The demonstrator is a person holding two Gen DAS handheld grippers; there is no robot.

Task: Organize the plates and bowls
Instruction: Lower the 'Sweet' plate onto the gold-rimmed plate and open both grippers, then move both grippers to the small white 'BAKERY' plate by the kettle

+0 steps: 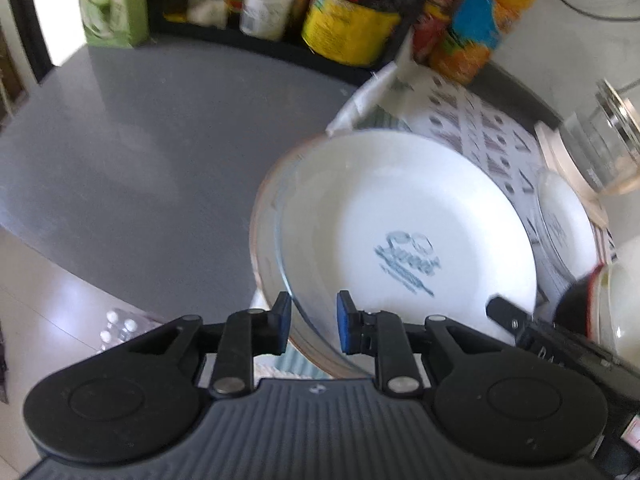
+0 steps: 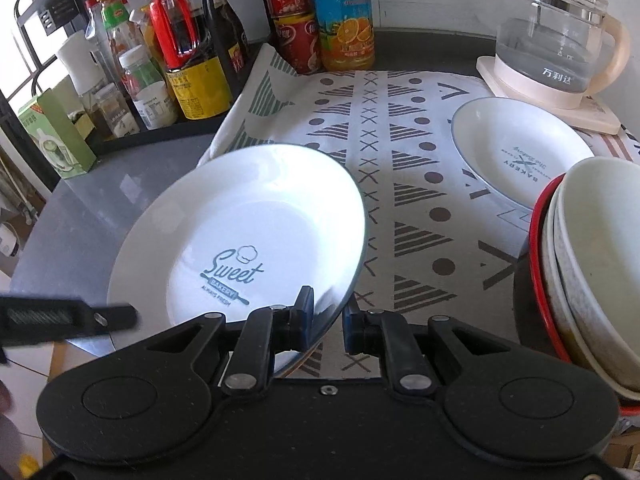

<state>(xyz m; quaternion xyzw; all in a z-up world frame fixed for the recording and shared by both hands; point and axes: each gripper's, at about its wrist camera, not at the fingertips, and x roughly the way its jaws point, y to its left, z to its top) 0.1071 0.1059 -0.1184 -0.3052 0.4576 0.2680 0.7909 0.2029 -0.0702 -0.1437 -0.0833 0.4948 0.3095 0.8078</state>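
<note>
Sweet plate (image 2: 240, 232): it is white with blue words. It is tilted and lifted, over the left part of the bench (image 2: 80, 200), partly past the left edge of the patterned cloth (image 2: 400, 160).
Right tool (image 2: 326, 322): its two fingers sit on each side of the plate's near rim. There is a small gap on the right side, so I cannot tell if it is squeezing hard or just letting go.
Left tool (image 1: 310, 322): its fingers also sit around the near rim of the same plate (image 1: 400, 240). The rim is between the blue pads (image 1: 344, 320), but I cannot tell if they press it.
Why two tools: my guess is that the plate is wide and slippery, so one tool steadies it while the other takes hold.
Bakery plate (image 2: 516, 152): it lies flat on the cloth, far right, just in front of the glass kettle (image 2: 560, 40).
Bowls (image 2: 592, 264): they are stacked inside each other at the near right, leaning a bit.
Bottles and cans (image 2: 320, 20): they stand at the far edge, out of the way.
Next job, I think: put the Sweet plate with the Bakery plate so plates make one pile and bowls another.
Watch out: the plate is tipped, so it could slide out.
</note>
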